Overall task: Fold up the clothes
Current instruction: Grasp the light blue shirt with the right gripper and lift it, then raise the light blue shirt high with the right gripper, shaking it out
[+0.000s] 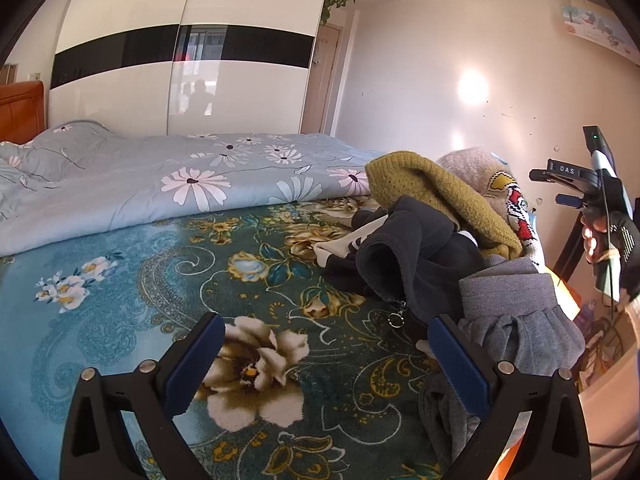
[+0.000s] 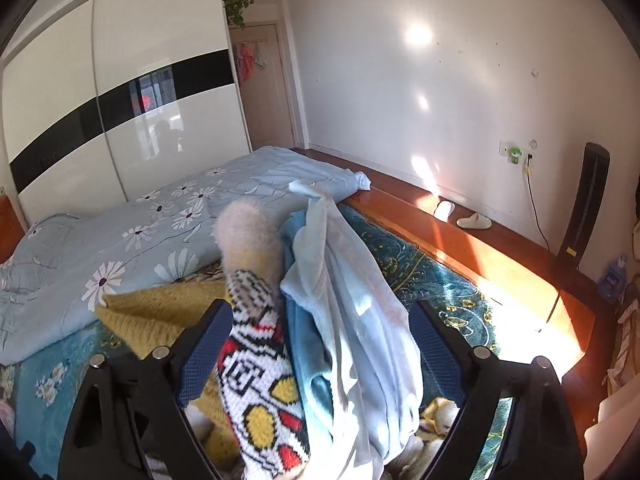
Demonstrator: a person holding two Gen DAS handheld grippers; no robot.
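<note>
Bedroom, teal floral bedspread: heap of knitwear and dark garments on its right edge; left gripper open, empty; right gripper spread over patterned sweater, not clamping

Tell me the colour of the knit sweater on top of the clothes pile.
Mustard yellow sweater, shown best in the left wrist view.

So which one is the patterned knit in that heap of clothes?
Start at the bed with its teal floral blanket, then find the clothes pile at its right end. The patterned knit sweater lies between a mustard-yellow knit and a pale blue garment; it alone bears black, white, red and yellow blocks.
</note>
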